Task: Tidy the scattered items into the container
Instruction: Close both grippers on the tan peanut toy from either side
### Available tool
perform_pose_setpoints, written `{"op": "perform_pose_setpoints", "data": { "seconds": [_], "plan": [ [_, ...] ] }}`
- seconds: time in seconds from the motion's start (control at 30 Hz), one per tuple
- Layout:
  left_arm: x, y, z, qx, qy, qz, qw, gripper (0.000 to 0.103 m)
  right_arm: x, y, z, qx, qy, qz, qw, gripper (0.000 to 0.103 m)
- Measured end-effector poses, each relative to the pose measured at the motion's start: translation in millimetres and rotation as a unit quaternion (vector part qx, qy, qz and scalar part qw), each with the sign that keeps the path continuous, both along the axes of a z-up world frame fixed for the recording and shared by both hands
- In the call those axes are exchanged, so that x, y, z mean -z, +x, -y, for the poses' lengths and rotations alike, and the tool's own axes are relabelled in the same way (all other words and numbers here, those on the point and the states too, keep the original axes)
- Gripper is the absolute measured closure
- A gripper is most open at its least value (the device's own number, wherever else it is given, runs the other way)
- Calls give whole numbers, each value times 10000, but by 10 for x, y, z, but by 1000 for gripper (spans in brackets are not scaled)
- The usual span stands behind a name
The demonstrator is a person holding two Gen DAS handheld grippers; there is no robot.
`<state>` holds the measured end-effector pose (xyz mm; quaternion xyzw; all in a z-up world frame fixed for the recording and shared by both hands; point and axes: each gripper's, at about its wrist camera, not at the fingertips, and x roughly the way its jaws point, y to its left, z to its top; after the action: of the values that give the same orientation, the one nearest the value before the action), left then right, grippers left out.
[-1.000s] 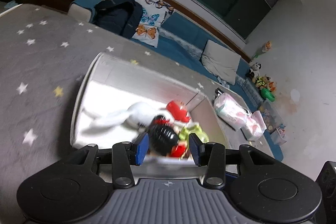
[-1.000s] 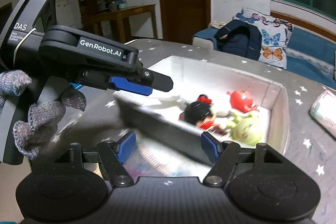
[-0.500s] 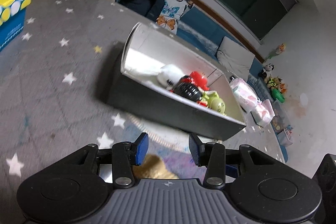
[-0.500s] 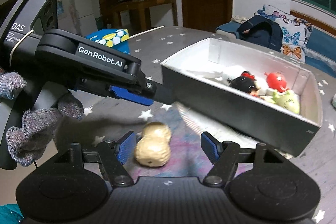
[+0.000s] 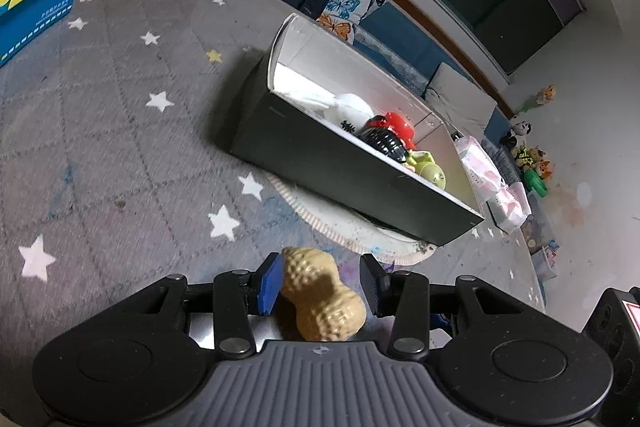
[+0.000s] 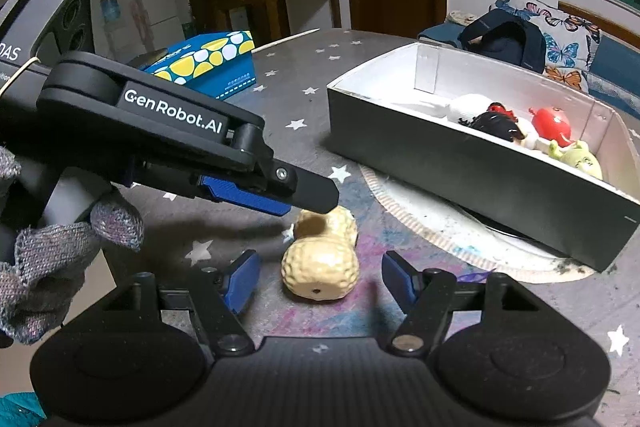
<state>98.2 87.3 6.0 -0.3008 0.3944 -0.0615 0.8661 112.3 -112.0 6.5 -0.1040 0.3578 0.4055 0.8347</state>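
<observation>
Left tool (image 5: 320,285) open around peanut toy (image 5: 322,301) | right tool (image 6: 320,279) open | box (image 5: 352,171) holds seemingly four toys

Bumpy matt peanut toy (image 6: 320,263), perhaps rubber

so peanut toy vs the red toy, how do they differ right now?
Place: the peanut toy lies on the star-patterned cloth outside the box; the red toy sits inside it among other toys.
Colour: the peanut toy is tan with a bumpy shell; the red toy is glossy red.
Reach: the peanut toy lies between the open left gripper's fingers; no gripper is near the red toy.
Both are small toys.
</observation>
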Motion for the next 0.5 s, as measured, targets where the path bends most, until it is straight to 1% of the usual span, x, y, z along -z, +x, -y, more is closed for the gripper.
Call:
{"op": "perform_pose_setpoints", "data": {
  "seconds": [0.23, 0.3, 0.37, 0.5],
  "plan": [
    [75, 23, -15, 2, -66, -109, 9999, 58, 56, 41, -57, 19, -15, -95, 10000, 35],
    [96, 33, -20, 5, -99, -135, 9999, 58, 76, 54, -69, 18, -22, -131, 9999, 40],
    [116, 42, -23, -3, -122, -171, 9998, 58, 95, 67, -78, 26, -38, -166, 9999, 40],
    [145, 59, -37, -16, -179, -211, 9996, 58, 119, 80, -92, 22, -59, -216, 9997, 46]
  ]
}}
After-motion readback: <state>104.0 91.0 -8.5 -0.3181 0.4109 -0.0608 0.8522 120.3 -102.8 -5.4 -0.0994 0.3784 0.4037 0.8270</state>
